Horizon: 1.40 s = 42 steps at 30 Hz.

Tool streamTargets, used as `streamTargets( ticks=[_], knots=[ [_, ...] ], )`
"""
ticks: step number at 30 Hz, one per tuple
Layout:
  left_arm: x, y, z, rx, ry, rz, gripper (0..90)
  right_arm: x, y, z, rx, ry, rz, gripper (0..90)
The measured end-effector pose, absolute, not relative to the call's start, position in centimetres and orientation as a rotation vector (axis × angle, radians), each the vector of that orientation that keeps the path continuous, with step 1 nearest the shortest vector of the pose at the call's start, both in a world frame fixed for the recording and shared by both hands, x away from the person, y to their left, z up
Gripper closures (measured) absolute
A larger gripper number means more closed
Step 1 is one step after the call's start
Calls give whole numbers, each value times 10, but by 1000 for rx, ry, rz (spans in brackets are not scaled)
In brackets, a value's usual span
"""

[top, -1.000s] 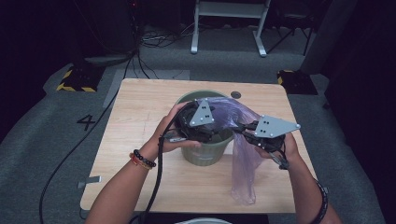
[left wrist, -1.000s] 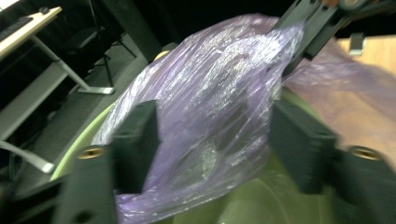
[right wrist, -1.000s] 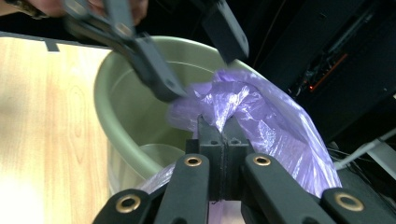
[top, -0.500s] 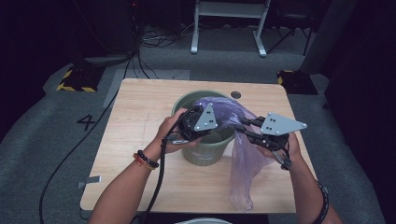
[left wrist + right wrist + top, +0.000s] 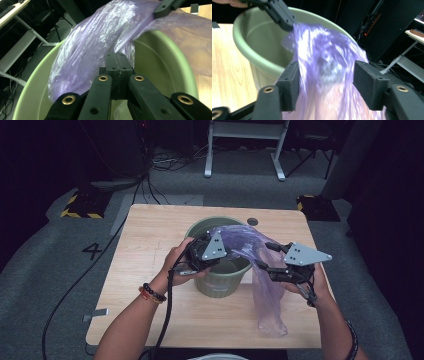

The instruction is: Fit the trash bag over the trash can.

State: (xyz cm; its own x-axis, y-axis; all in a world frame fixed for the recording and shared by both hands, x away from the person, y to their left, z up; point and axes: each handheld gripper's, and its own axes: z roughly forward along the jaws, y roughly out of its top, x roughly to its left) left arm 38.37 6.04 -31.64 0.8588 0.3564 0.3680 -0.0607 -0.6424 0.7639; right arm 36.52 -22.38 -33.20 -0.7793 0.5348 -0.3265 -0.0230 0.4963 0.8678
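Lining a green bin (image 5: 220, 279) with a purple bag (image 5: 265, 290), by the look of it, and barely begun. Left gripper (image 5: 117, 65) clenched on a fold of the bag just inside the bin's rim, near the tabletop's middle. Right gripper (image 5: 325, 85) released, jaws apart either side of the film, toward the right edge. Bag mouth draped over the rim, the rest hanging down outside toward the front edge. Left to do: opening and seating. Bin's bottom hidden; film in the right gripper view blurred.

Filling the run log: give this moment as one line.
left gripper: shut on purple bag | right gripper: open, jaws around bag | bag draped over green bin rim
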Motion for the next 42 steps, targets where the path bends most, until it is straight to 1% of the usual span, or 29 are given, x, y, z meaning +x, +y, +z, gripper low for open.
streamTargets(
  ticks=[3,9,13,17,18,19,21,24,25,28,30,37,40,42],
  knots=[
    [385,66,-317,2182,232,636,900,364,-229,-335,438,2172,1262,324],
    [385,75,-319,2165,266,633,900,362,-238,-346,485,2201,1226,330],
    [387,82,-321,2155,295,618,900,359,-242,-357,504,2227,1199,291],
    [388,85,-324,2157,306,607,900,362,-242,-368,533,2245,1182,288],
    [388,86,-325,2154,309,605,900,364,-242,-370,543,2243,1180,309],
    [388,86,-325,2149,310,599,900,365,-242,-371,553,2238,1188,363],
    [388,87,-326,2145,316,594,900,367,-242,-374,550,2248,1208,540],
    [389,88,-326,2145,315,594,900,368,-242,-376,529,2240,1232,716],
    [389,88,-326,2144,317,598,900,368,-242,-376,522,2232,1249,765],
    [389,88,-326,2133,322,598,900,367,-245,-374,508,2224,1294,863],
    [390,89,-326,2130,322,589,900,365,-247,-371,505,2210,1302,897],
    [390,94,-326,2097,337,569,892,360,-253,-356,489,2159,1310,900],
    [389,93,-327,2094,349,576,772,360,-252,-347,475,2155,1283,900],
    [387,92,-327,2095,339,574,712,362,-249,-340,468,2159,1264,900]
  ],
)
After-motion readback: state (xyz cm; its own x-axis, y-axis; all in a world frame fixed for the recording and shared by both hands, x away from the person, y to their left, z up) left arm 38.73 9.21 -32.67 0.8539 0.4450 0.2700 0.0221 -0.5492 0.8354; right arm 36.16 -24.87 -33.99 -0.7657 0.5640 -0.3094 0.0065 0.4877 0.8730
